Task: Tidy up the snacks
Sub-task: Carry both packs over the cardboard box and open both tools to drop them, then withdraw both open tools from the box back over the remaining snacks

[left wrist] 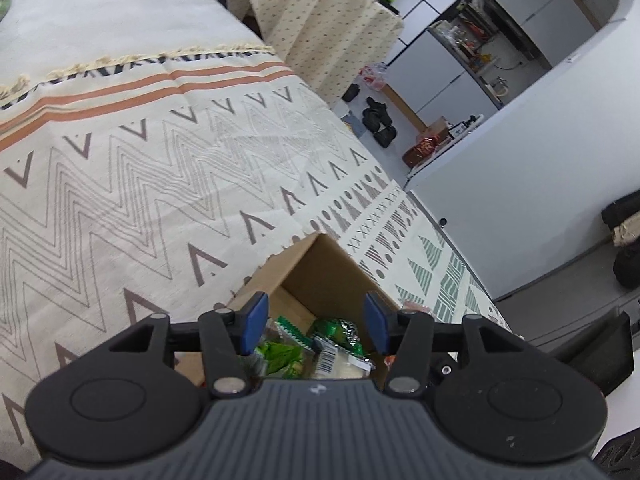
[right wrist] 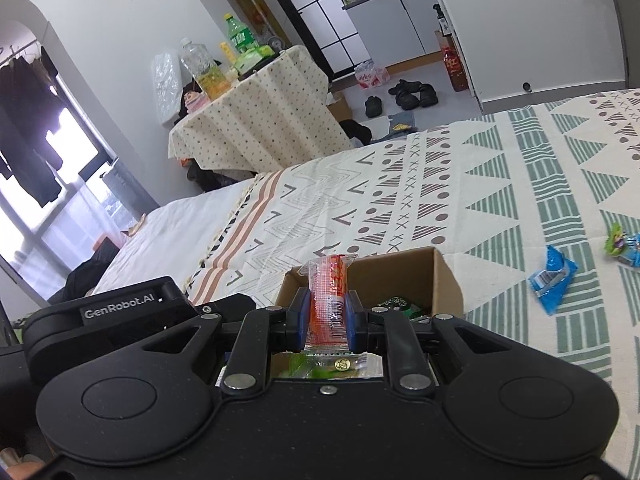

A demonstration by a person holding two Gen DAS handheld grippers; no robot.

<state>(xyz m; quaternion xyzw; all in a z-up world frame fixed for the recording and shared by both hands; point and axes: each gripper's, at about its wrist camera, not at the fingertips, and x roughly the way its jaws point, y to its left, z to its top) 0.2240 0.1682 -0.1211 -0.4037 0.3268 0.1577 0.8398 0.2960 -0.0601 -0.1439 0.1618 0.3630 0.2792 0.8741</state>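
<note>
A brown cardboard box [left wrist: 320,264] stands open on the patterned bedspread [left wrist: 140,160] and holds several green and white snack packets [left wrist: 320,340]. My left gripper [left wrist: 316,320] is open and empty just above the box mouth. My right gripper [right wrist: 328,316] is shut on a red and clear snack packet [right wrist: 330,292], held upright over the same box [right wrist: 400,276]. A blue snack packet [right wrist: 552,276] and a green and blue one [right wrist: 622,242] lie on the bedspread to the right of the box.
A small table with a dotted cloth [right wrist: 256,120] holds bottles [right wrist: 240,38] beyond the bed. Black shoes [right wrist: 408,94] lie on the floor. The left gripper's black body [right wrist: 120,320] shows in the right wrist view.
</note>
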